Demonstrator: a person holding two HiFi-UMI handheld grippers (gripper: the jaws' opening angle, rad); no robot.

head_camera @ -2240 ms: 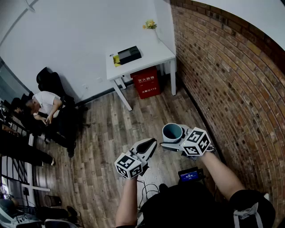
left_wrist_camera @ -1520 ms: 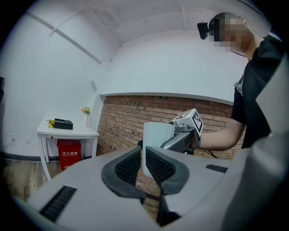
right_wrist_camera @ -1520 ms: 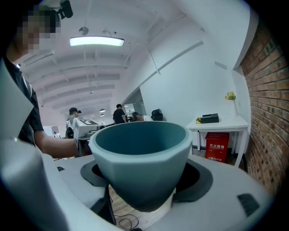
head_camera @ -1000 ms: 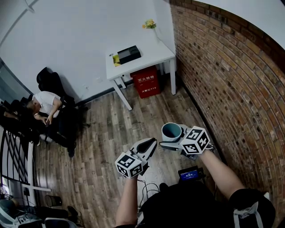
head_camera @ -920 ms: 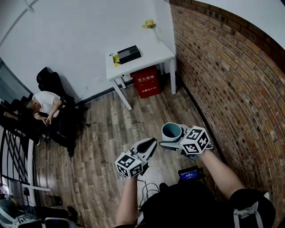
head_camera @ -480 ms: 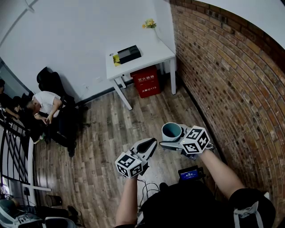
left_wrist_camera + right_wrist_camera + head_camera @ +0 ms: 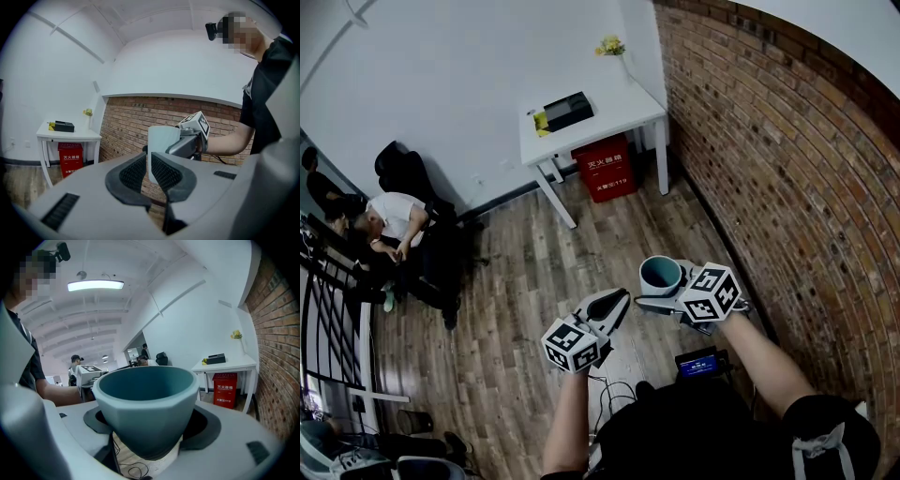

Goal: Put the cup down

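Right tongs (image 7: 668, 287) clasp the teal cup (image 7: 661, 274) upright, high over the wooden floor (image 7: 534, 281), well apart from the white tabletop (image 7: 619, 108). Left tongs (image 7: 612, 307) are closed and empty. Releasing here would likely drop it.

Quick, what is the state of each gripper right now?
Left gripper: jaws nearly closed, holding nothing.
Right gripper: jaws closed on the teal cup.

Left gripper (image 7: 616, 303) and right gripper (image 7: 662, 289): pale grey shells, black ribbed pads (image 7: 132, 172), a black-and-white marker cube (image 7: 575, 345) behind each. Black short-sleeved shirt (image 7: 821, 424).
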